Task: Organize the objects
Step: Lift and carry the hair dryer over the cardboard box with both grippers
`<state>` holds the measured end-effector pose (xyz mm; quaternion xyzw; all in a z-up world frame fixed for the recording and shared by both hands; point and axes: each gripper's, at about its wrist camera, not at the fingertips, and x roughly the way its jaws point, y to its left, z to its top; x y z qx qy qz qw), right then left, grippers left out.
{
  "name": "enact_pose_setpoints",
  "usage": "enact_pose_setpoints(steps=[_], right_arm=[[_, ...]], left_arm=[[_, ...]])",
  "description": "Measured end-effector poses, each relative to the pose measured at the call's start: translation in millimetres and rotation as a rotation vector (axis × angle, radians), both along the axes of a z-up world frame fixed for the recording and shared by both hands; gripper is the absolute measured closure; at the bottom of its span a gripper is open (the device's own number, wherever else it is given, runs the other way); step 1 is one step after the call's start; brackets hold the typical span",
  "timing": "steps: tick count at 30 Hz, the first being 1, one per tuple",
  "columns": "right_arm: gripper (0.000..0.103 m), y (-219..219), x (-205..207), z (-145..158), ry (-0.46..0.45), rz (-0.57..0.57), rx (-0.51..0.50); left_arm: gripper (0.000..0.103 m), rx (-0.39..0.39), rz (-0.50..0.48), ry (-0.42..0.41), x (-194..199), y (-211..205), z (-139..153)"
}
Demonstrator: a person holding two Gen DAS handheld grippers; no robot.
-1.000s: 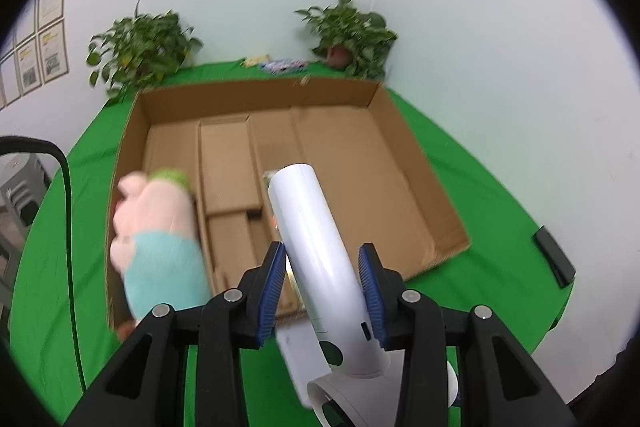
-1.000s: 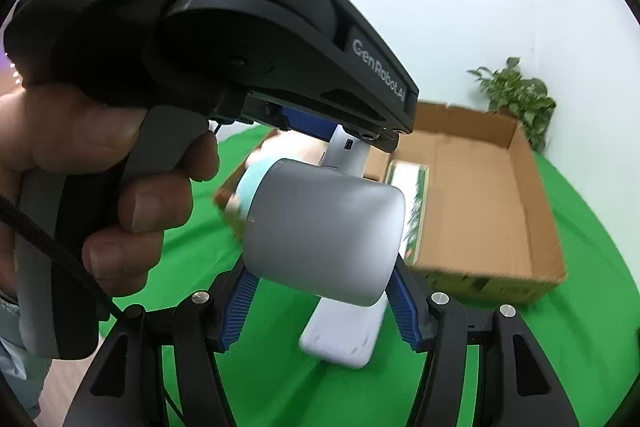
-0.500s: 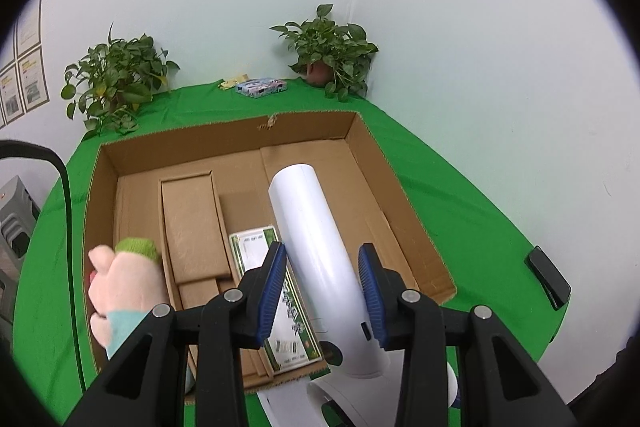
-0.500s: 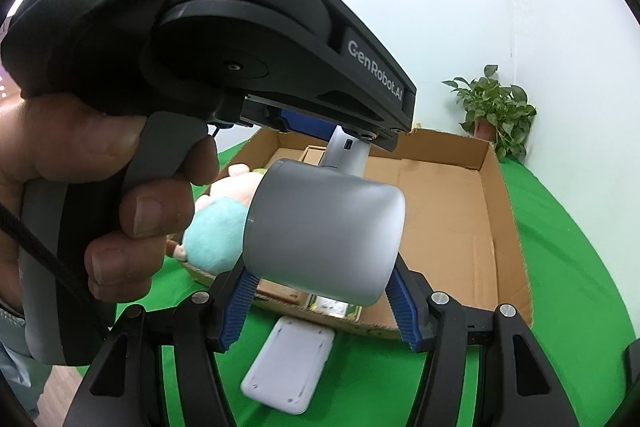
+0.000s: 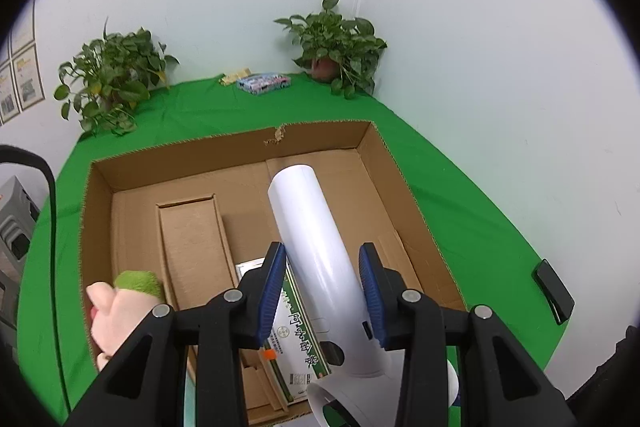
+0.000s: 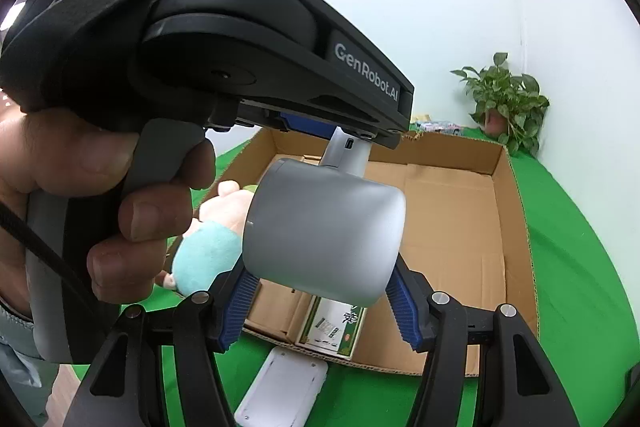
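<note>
A white hair dryer is held by both grippers above a shallow cardboard box (image 5: 384, 163). My left gripper (image 5: 322, 287) is shut on its white handle (image 5: 312, 235), which points into the box. My right gripper (image 6: 322, 291) is shut on its grey barrel (image 6: 324, 231). The other hand-held gripper body (image 6: 224, 51) and a hand fill the upper left of the right wrist view. Inside the box lie a green-and-white carton (image 5: 296, 339), which also shows in the right wrist view (image 6: 332, 327), and a pink plush toy (image 5: 120, 303) with a teal body (image 6: 208, 255).
The box stands on a green cloth (image 5: 460, 211). A white flat device (image 6: 280, 391) lies on the cloth before the box. Two potted plants (image 5: 336, 47) (image 5: 112, 79) and a small colourful pack (image 5: 262, 83) stand at the back. A black object (image 5: 554, 287) lies at the right.
Both grippers moved forward with the hair dryer, from before the box's near edge to over its inside. The plush toy and carton slid lower in the left wrist view.
</note>
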<state>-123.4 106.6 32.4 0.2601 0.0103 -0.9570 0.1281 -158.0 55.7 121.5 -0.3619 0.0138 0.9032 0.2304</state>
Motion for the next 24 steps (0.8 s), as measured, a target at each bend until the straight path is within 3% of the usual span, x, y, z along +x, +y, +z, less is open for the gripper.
enact_pose_setpoints(steps=[12, 24], right_arm=[[0.044, 41, -43, -61, -0.230, -0.007, -0.074], [0.045, 63, -68, -108, -0.366, -0.004, -0.105]], left_arm=[[0.066, -0.023, -0.017, -0.234, -58, 31, -87], [0.066, -0.087, -0.023, -0.347, -81, 58, -139]])
